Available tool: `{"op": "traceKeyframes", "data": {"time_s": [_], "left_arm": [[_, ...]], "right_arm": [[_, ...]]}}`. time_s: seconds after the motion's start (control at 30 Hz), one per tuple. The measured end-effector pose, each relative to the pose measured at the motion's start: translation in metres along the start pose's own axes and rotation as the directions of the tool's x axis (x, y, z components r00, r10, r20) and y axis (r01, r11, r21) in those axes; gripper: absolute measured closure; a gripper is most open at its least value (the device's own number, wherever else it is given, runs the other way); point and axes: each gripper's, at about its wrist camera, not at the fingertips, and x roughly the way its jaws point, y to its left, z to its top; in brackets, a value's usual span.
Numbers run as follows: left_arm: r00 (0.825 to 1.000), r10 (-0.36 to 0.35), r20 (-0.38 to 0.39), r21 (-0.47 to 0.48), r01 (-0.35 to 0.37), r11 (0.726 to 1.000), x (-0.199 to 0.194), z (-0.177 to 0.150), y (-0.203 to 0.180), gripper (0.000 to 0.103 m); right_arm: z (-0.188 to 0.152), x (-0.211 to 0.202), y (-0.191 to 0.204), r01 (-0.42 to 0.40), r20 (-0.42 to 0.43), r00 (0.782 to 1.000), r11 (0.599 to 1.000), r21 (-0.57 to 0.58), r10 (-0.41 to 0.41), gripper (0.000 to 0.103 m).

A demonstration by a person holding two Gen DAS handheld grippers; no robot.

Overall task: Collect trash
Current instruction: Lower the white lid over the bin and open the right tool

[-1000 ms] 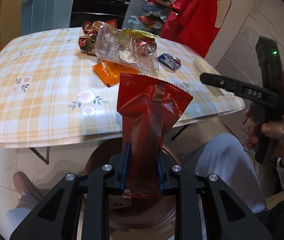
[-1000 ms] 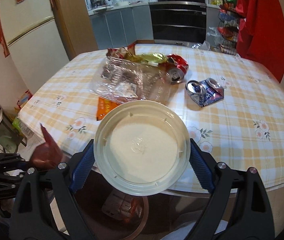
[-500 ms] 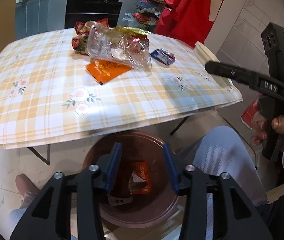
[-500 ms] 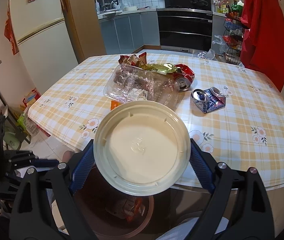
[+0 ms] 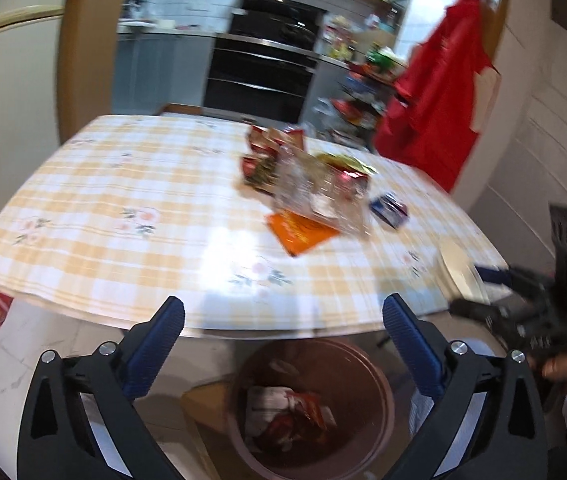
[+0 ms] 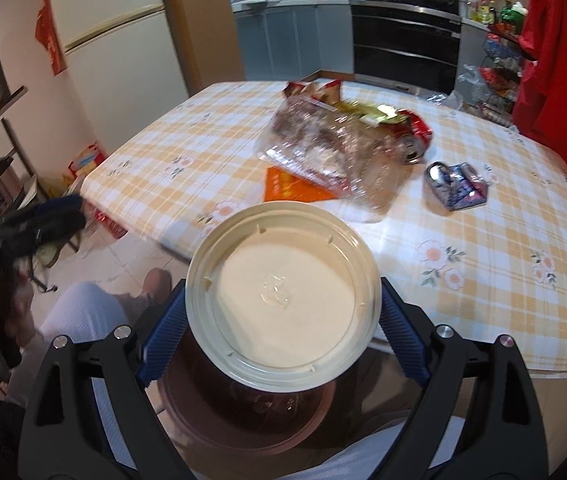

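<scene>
My left gripper [image 5: 283, 314] is wide open and empty, above the brown bin [image 5: 311, 404], which holds red wrappers [image 5: 287, 414]. My right gripper [image 6: 281, 308] is shut on a round cream plastic lid [image 6: 283, 304] and holds it over the same bin [image 6: 243, 420]. On the table lie a clear plastic tray [image 6: 331, 152], an orange packet [image 6: 291, 190], a crushed blue can [image 6: 457, 186], a red can [image 6: 413, 136] and snack wrappers [image 6: 311, 90]. The tray [image 5: 315, 190], the packet [image 5: 299, 232] and the blue can [image 5: 389, 210] also show in the left wrist view.
The table has a yellow checked cloth [image 6: 503, 240]. The person's knee [image 6: 79, 308] is left of the bin. A fridge [image 6: 111, 40] stands at the left, an oven [image 6: 407, 24] at the back, red cloth [image 6: 555, 60] at the right.
My left gripper let go of the red wrapper, which fell into the bin, then opened wide and tilted up towards the table. My right gripper moved over the bin with the lid.
</scene>
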Motion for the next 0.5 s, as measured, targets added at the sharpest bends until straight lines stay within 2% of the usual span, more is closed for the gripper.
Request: {"op": "traceKeyframes", "data": {"time_s": [0.13,0.5], "left_arm": [[0.999,0.055,0.003,-0.041,-0.055,0.998,-0.006,0.0,0.017,0.006],[0.995,0.098,-0.004,-0.081,-0.098,0.992,-0.011,-0.009,0.034,0.006]], "right_arm": [[-0.006,0.006,0.017,-0.028,-0.035,0.999,0.999,-0.046,0.027,0.014],[-0.013,0.019,0.038,-0.083,-0.1,0.992,0.994,-0.072,0.076,0.01]]}}
